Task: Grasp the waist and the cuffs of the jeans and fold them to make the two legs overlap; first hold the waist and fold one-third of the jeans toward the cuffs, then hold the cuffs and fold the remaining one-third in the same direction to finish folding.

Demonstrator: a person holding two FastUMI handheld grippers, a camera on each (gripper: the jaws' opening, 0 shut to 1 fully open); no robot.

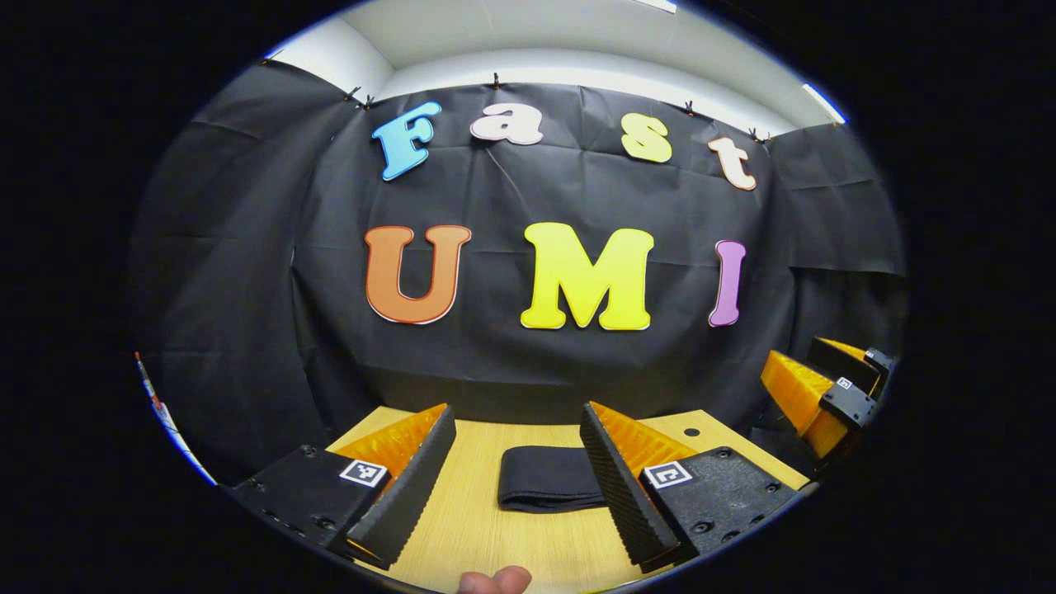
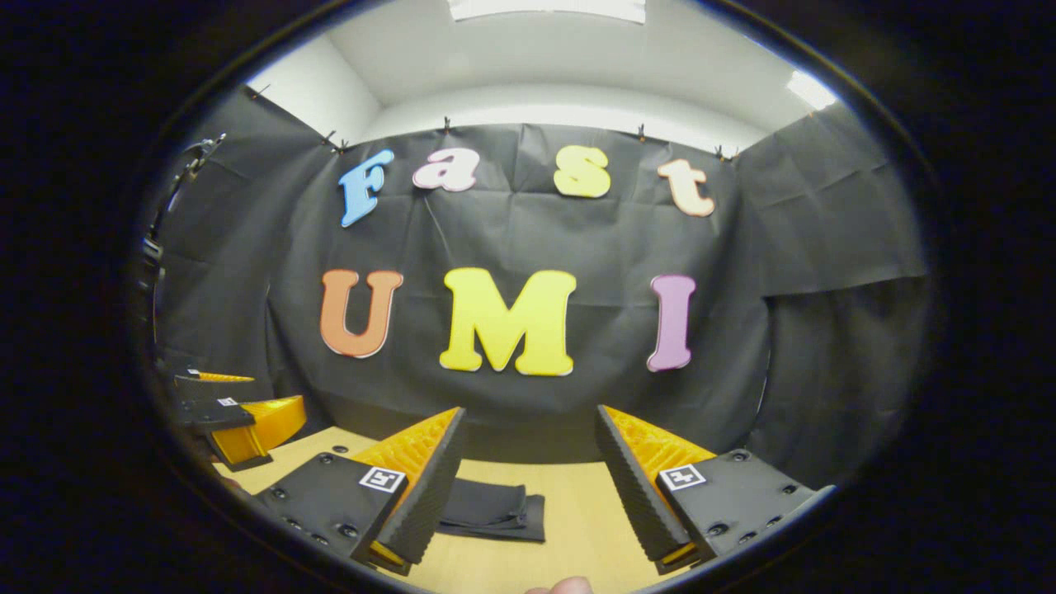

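Observation:
The dark jeans lie folded into a compact flat rectangle on the wooden table. In the left gripper view my left gripper hangs open above the table, the bundle lying between and beyond its fingers, untouched. In the right gripper view the folded jeans sit low and left of centre, partly hidden by one finger. My right gripper is open and holds nothing. The other gripper appears at the right edge of the left gripper view, and at the left edge of the right gripper view.
The black cloth wall stands right behind the table's far edge. A small round hole marks the tabletop at the back right. A fingertip of a hand pokes in at the bottom of the left gripper view.

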